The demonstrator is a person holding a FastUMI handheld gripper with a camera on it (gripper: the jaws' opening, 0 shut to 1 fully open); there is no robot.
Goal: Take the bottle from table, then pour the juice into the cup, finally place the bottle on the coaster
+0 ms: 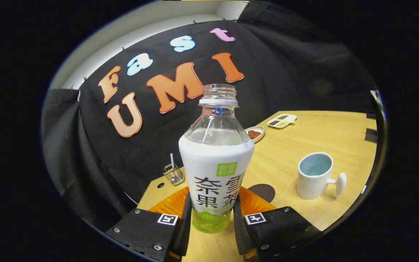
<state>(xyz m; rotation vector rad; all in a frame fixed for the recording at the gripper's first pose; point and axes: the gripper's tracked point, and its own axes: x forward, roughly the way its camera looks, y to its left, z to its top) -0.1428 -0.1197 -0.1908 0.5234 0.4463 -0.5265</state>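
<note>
jaws: clamped on bottle (215, 160) low on its body
bottle: upright, uncapped, held over bench (304, 145)
cup (315, 180): right, well apart
coaster (262, 192): just behind bottle
risk: low grip, may tilt and spill

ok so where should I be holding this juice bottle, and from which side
Grip the bottle low on its labelled body, coming in level from the side, one on each flank. It stands upright with the cap off, so a top grip is out, and the body narrows below the shoulder, which suits a pinch. The fingers already sit there, apparently pressing both flanks. Keep it upright until you reach the cup.
</note>
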